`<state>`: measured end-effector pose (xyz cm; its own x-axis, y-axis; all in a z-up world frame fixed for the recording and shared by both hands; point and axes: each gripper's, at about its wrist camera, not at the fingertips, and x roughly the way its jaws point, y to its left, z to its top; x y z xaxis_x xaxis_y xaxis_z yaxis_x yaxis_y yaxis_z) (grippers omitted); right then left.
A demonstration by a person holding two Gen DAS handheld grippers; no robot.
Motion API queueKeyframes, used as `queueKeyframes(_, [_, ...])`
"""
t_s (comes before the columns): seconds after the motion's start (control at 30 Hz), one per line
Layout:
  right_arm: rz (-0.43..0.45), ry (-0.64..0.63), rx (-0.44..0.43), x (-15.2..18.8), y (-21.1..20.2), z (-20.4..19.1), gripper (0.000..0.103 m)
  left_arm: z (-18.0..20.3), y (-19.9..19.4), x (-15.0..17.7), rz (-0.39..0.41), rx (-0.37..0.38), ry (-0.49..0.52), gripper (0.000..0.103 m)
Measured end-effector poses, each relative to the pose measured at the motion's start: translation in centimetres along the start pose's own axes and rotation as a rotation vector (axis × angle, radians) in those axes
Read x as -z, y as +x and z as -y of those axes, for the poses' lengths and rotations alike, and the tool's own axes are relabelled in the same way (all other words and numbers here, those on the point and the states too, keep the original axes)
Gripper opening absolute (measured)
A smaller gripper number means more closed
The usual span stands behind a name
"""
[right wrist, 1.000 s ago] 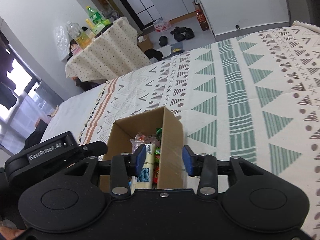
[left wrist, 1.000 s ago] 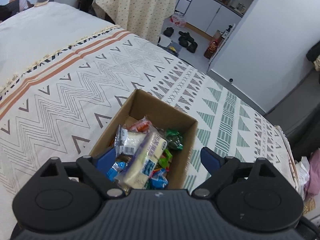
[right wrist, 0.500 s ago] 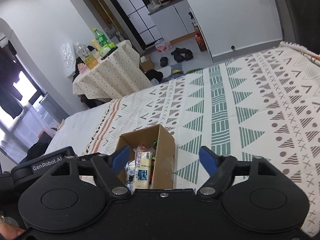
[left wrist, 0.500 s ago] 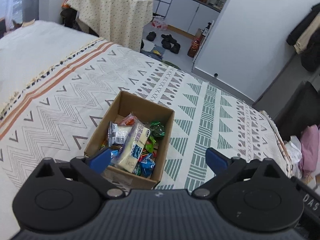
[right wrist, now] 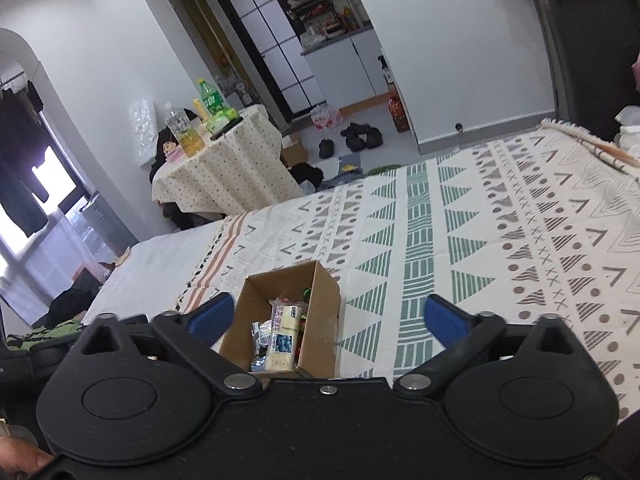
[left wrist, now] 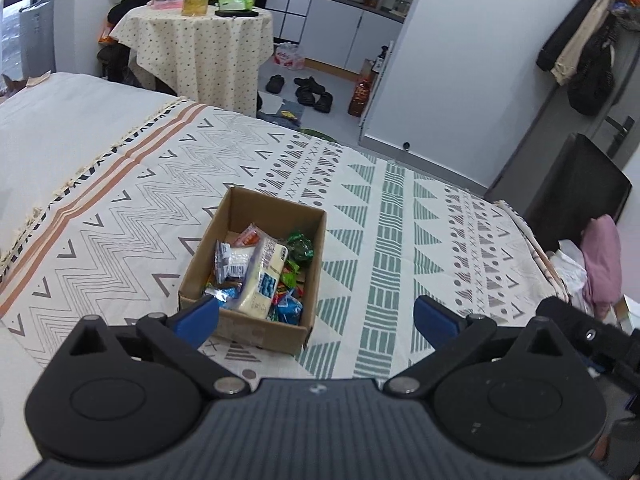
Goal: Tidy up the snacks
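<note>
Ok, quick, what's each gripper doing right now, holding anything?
Left gripper: open wide, empty, above the cardboard snack box.
Right gripper: jaws opening, nothing between the pads, box below.

An open brown box sits upright on the patterned bed, its long side running toward 12 o'clock; inside lies a heap of snacks; a pale yellow pack with a blue label lies on top, tilted toward 1 o'clock; a green wrapper at 2 o'clock; a clear barcoded pack at 9 o'clock; blue wrappers at 6 o'clock.
</note>
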<state>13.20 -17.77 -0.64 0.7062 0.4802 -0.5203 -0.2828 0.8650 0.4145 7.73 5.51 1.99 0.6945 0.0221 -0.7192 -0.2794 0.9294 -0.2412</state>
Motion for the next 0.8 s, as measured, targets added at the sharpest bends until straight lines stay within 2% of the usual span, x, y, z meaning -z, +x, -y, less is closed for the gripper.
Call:
queueKeyframes(0.23, [0.031, 0.0, 0.024, 0.5, -2.9, 0.4, 0.103, 0.0, -2.0, 1.4, 0.013, 0.03, 0.023, 0.103])
queueKeyframes(0.5, [0.052, -0.005, 0.049, 1.7, -5.9, 0.3, 0.103, 0.2, -3.6, 3.0, -0.005, 0.044, 0.101, 0.103])
queueKeyframes(0.67, [0.083, -0.018, 0.08, 2.7, -7.3, 0.2, 0.103, -0.1, -5.1, 4.0, 0.007, 0.052, 0.146, 0.103])
queueKeyframes(0.8, [0.073, -0.018, 0.088, 3.2, -7.6, 0.3, 0.103, -0.5, -5.8, 4.6, 0.007, 0.055, 0.165, 0.103])
